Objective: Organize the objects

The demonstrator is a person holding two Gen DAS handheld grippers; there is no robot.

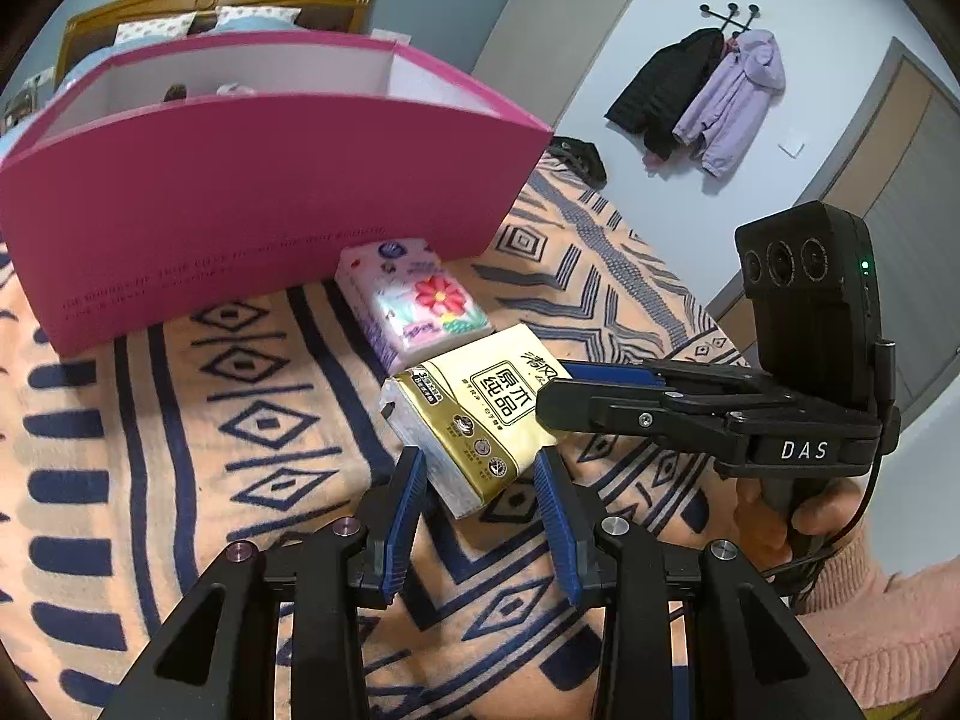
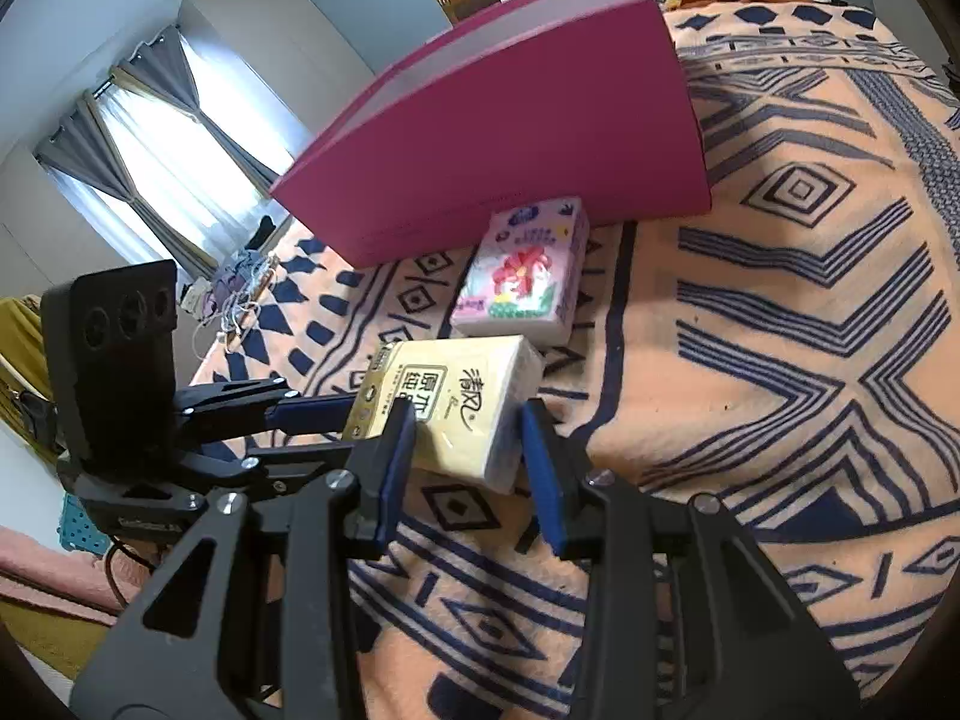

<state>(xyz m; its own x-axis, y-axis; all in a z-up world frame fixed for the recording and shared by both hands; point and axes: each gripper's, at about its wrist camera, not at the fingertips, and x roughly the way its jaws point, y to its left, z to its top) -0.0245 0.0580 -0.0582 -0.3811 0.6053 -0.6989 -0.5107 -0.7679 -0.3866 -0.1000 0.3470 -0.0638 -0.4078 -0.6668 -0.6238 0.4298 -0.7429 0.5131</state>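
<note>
On the patterned bed blanket (image 1: pixel 180 420), both claws close in on one yellow tissue pack (image 1: pixel 480 420).

Lying just in front of the pink floral tissue pack (image 1: pixel 420 306), which itself lies against the foot of the magenta box (image 1: pixel 270 180), the yellow pack has a claw at each end. From the left wrist view, the left claw (image 1: pixel 480 468) stands narrowed around the pack's near end, with its blue pads (image 1: pixel 408 480) at or almost at the wrapper; a firm pinch cannot be confirmed. The right claw (image 2: pixel 468 426) likewise brackets the other end, partly closed, and contact is unclear there too. Such a pack is probably light, soft and squashy under slick film, so a grip across the short sides near the middle should hold best without crumpling it.
</note>
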